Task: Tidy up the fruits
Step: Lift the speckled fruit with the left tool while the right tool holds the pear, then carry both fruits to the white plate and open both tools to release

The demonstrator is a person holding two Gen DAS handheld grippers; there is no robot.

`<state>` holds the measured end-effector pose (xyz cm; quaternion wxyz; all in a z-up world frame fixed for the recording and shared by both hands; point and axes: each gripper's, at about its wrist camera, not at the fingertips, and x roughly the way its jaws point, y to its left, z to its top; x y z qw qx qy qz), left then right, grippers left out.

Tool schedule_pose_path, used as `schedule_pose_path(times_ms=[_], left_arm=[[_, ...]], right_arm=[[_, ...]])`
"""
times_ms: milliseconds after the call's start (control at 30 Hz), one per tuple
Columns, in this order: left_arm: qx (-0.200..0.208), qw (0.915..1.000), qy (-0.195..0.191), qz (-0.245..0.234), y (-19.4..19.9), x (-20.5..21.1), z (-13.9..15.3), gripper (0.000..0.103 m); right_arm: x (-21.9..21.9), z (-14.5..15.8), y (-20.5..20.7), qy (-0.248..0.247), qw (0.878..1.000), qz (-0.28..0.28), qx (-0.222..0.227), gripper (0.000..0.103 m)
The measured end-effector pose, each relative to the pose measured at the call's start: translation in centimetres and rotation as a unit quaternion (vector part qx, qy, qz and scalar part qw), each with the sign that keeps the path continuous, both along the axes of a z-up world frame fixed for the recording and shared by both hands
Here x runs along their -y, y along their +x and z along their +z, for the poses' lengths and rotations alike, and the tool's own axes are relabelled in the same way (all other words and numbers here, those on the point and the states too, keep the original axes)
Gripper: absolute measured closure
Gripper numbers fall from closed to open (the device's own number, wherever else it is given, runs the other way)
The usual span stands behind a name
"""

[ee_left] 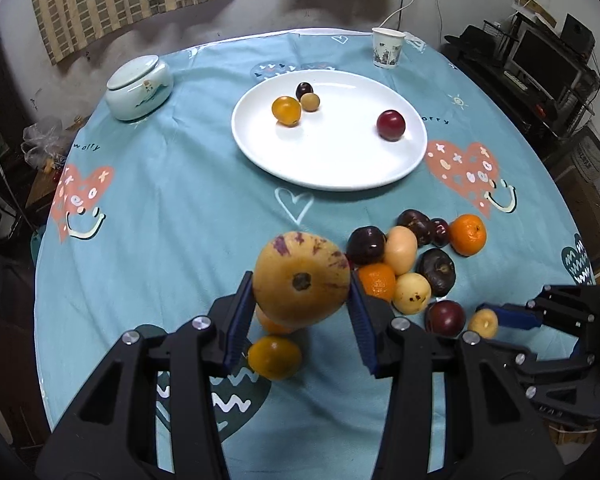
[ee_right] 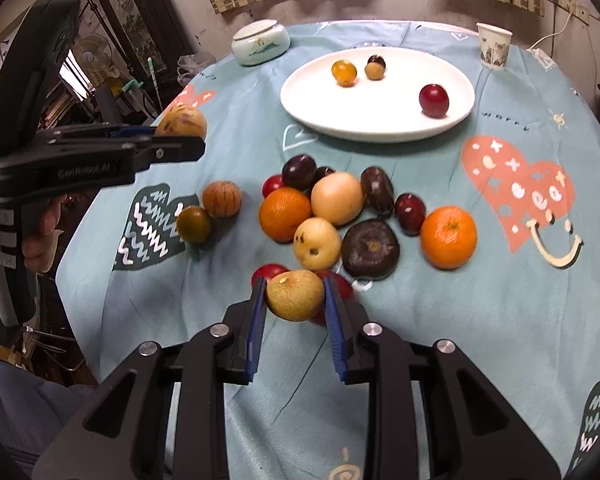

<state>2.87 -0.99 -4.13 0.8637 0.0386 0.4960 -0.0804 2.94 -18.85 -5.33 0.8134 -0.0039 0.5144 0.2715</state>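
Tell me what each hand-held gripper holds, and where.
Left hand-held gripper: purple-streaked yellow melon, gripped across its sides. Right hand-held gripper: small round yellow fruit, pinched at its sides.

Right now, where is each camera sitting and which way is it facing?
Left wrist: sits on the left gripper, looking down and forward over its fingers, shut on a striped melon, toward the plate; the right gripper shows at lower right.
Right wrist: sits on the right gripper, looking down over its fingers, shut on a small pear, toward the fruit pile; the left gripper and a hand show at left.
Shared: plate, fruit pile, paper cup, lidded jar, tablecloth.
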Motion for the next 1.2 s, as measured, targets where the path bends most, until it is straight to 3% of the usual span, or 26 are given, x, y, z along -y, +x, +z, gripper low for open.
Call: schedule_pose_path(times_ms=[767, 867, 1033, 1200], left_arm=[[0.022, 0.9995, 0.019, -0.012, -1.4, 1.3, 1.4, 0.056], [0.020, 0.9997, 0.000, -0.017, -0.1, 1.4, 2.0, 0.056], [0.025, 0.9987, -0.044, -0.005, 5.2, 1.5, 3.4, 0.056], [0.013, 0.9990, -0.038, 0.018, 11.4, 2.3, 1.9, 0.056]], right_arm=[[-0.6, 1.2, -1.5, 0.011, 1.000, 0.007, 0.013, 0.074], [-0.8, 2.6, 0.0, 0.005, 0.999, 0.011, 0.038, 0.074], [-0.5, 5.6, 6.1, -0.012, 0.995, -0.016, 0.102, 0.074], [-0.6, 4.2, 13.0, -0.037, 0.994, -0.047, 0.096, 0.074]])
